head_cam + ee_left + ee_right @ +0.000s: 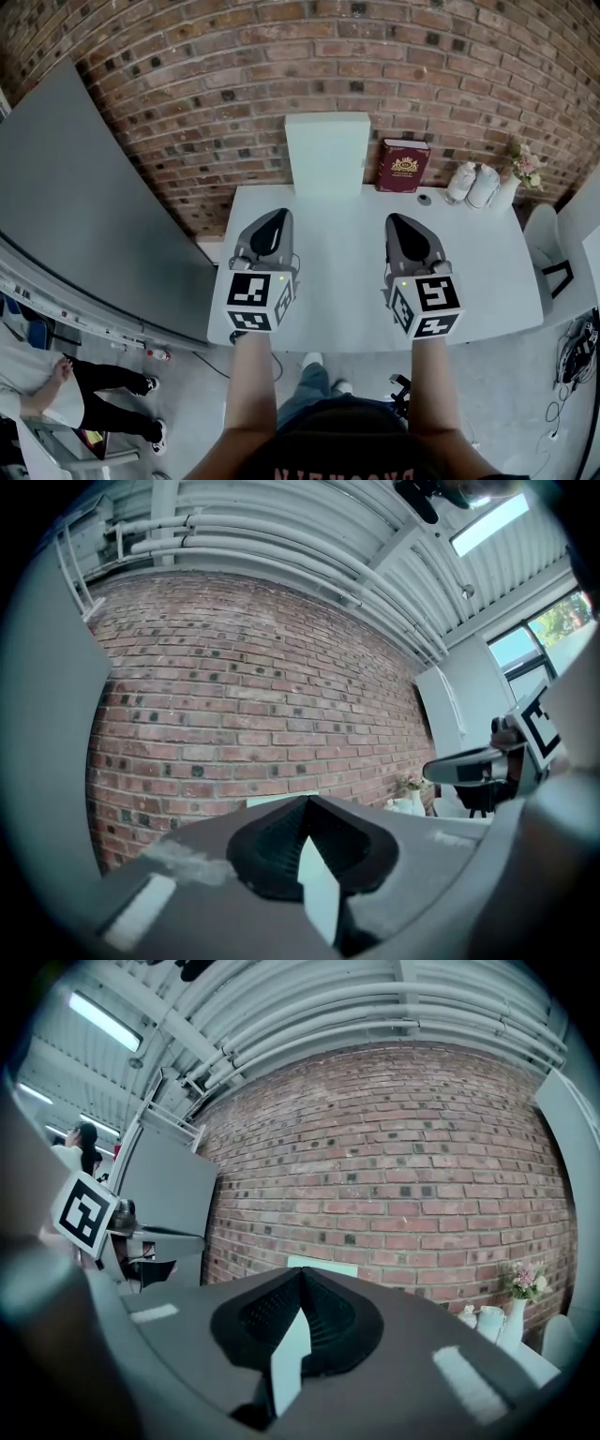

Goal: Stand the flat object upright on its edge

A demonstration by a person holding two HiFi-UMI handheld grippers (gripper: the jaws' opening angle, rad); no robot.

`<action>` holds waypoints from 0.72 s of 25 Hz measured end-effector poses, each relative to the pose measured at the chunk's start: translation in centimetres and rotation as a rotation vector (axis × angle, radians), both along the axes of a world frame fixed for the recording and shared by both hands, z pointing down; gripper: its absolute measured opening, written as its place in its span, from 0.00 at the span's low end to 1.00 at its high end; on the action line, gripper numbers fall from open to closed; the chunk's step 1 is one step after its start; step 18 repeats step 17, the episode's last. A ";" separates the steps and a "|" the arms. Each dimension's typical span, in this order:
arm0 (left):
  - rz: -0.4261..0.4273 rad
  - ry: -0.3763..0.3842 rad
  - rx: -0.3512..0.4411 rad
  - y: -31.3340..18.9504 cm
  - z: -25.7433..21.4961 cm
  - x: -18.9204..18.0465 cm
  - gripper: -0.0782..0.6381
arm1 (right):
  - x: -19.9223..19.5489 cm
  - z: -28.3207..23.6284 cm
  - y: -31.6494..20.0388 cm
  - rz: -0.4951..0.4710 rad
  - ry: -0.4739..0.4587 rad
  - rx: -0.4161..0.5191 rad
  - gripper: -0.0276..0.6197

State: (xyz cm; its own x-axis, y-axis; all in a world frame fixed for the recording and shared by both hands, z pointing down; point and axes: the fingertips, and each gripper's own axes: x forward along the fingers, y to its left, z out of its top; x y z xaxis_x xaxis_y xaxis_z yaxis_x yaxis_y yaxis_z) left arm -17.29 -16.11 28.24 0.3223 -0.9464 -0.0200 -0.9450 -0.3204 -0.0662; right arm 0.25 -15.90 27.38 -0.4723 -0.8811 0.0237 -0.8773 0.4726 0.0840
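1. The left gripper (278,217) is clenched with nothing in it. In the left gripper view its jaws meet at a closed point (309,800).
2. The right gripper (397,219) is likewise closed and empty, and its own view shows the jaws pressed together (302,1271).
3. Both are held level over the middle of the white worktop (330,281), side by side and well apart, pointing toward the top of the frame.
4. The book (403,166), dark red with a gold emblem, stands upright at the worktop's far edge, before the brick wall (281,66). It is above and slightly right of the right gripper and clear of it. It may be leaning on the wall, though the steep view does not settle that.
5. Just left of the book, a white board (326,152) stands upright against the wall, between the two grippers' lines.
6. Right of the book, white jugs (473,185) and a flower vase (521,173) crowd the upper-right corner.
7. Bare worktop lies between the grippers and the book.
8. A grey panel (84,216) borders the left side, and a chair (548,248) stands at the right edge.
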 end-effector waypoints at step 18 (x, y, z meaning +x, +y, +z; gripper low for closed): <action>0.012 -0.013 0.100 1.5 -3.0 0.7 0.11 | 1.4 -2.1 0.8 0.029 -0.015 0.074 0.04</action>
